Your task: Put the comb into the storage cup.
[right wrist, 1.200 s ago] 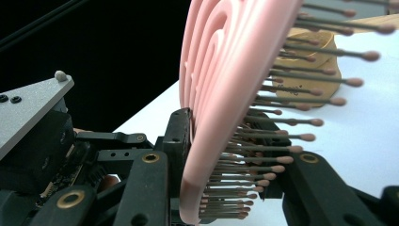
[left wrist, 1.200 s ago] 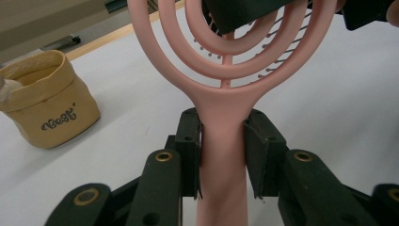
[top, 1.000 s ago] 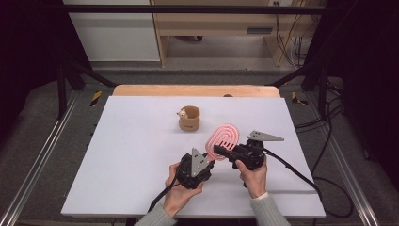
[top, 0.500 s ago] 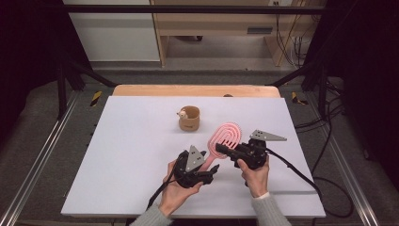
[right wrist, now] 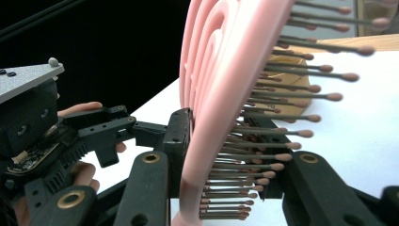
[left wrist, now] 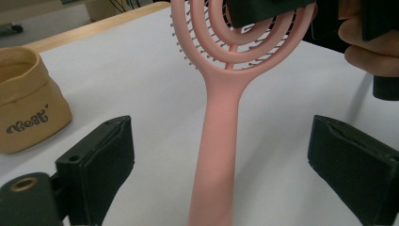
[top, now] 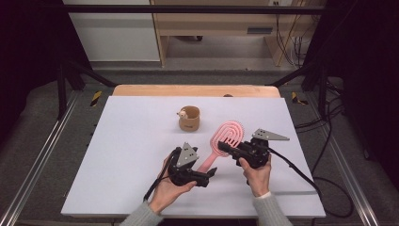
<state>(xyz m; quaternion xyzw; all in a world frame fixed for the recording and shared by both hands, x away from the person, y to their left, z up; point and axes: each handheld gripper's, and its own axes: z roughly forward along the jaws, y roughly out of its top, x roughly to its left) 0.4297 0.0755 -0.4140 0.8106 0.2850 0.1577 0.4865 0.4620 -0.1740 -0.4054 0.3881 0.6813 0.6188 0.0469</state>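
Pink vented hairbrush (top: 225, 139), above the bench (top: 131, 141): head pinched in right gripper (top: 227, 149) jaws, handle running toward 7 o'clock, lying untouched between left gripper (top: 211, 173) jaws, just been spreading wide; tan fabric cup (top: 189, 118) at 11 o'clock.

My two grippers are black all over. The left gripper (top: 211, 174) carries a grey three-cornered plate on top with small dark dots, and so does the right gripper (top: 225, 147), its plate longer and pointed. My jaws end in thick black blocky pads, with brass-ringed holes at the link pivots. A black cable trails from each body. Ridged teeth and a bit of circuit board show on the left one. My sleeves (top: 272, 213) are grey knit.
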